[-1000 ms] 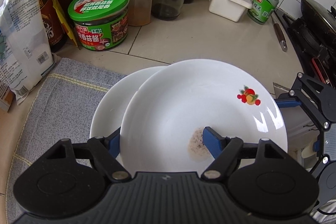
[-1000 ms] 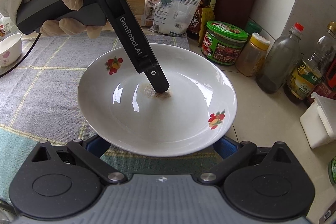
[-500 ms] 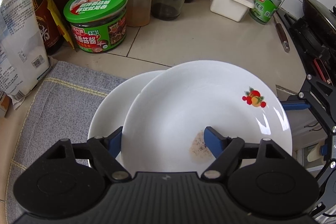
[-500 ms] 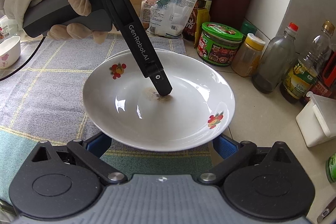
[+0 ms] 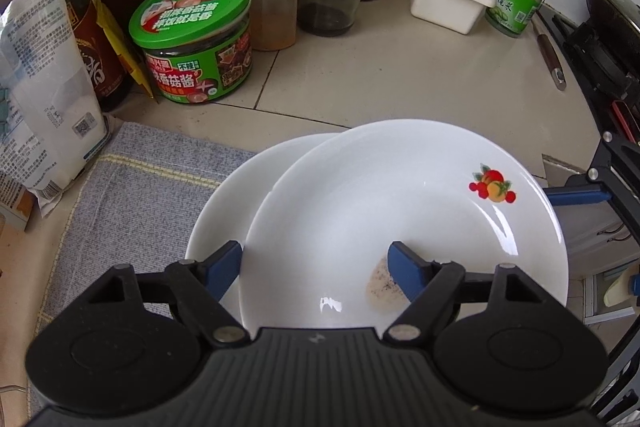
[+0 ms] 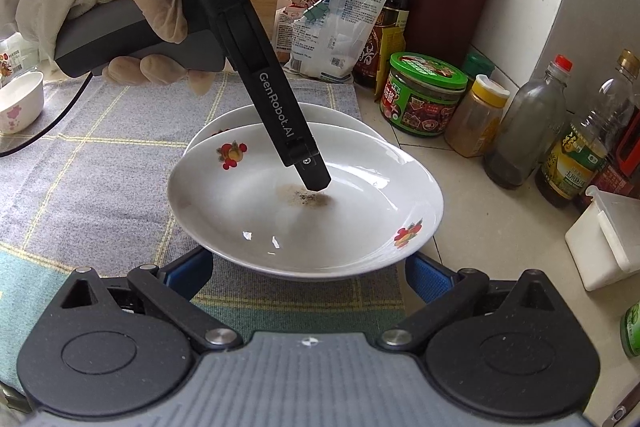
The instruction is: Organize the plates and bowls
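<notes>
Pinching the top plate [image 5: 400,195], the left gripper [image 5: 316,259] is holding its near wall. One finger is pressing inside on the brown stain [image 6: 306,197] and the other is sitting outside the wall at nine o'clock. Its jaws have just been closing slightly, with that wall between them. A gloved hand [image 6: 132,7] is gripping its handle. The top plate is hanging tilted over the lower plate [image 5: 232,203], which is showing at ten o'clock from under it and resting on the cloth [image 5: 132,187]. The right gripper [image 6: 308,261] is standing spread wide at six o'clock of the top plate, its fingers below the rim and pressing nothing. A green jar [image 5: 196,43] is standing at eleven o'clock on the counter.
</notes>
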`<move>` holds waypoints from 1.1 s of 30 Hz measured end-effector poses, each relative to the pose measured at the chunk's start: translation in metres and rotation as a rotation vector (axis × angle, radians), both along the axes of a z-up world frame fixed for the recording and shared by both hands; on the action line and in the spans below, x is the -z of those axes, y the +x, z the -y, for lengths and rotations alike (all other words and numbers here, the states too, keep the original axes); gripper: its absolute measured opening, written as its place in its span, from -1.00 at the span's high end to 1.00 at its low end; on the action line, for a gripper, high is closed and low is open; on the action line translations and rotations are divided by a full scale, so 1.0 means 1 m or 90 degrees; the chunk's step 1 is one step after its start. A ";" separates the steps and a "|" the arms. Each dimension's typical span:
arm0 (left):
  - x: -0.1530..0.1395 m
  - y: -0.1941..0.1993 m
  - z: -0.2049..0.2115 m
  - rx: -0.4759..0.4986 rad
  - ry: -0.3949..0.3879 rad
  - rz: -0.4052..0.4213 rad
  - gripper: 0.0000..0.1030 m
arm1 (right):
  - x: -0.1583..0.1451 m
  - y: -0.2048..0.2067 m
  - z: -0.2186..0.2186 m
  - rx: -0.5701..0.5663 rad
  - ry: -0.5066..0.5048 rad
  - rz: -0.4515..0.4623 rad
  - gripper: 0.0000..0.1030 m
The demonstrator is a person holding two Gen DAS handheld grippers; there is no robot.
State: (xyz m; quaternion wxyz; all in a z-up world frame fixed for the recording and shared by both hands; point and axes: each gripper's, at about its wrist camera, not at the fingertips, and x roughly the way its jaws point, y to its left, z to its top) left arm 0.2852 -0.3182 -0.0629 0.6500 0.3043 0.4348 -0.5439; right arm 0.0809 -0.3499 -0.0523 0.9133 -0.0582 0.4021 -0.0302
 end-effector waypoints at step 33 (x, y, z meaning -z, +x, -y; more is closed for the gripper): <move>-0.078 -0.042 -0.084 -0.128 -0.155 0.107 -0.78 | -0.019 0.008 -0.012 -0.043 0.006 0.022 -1.00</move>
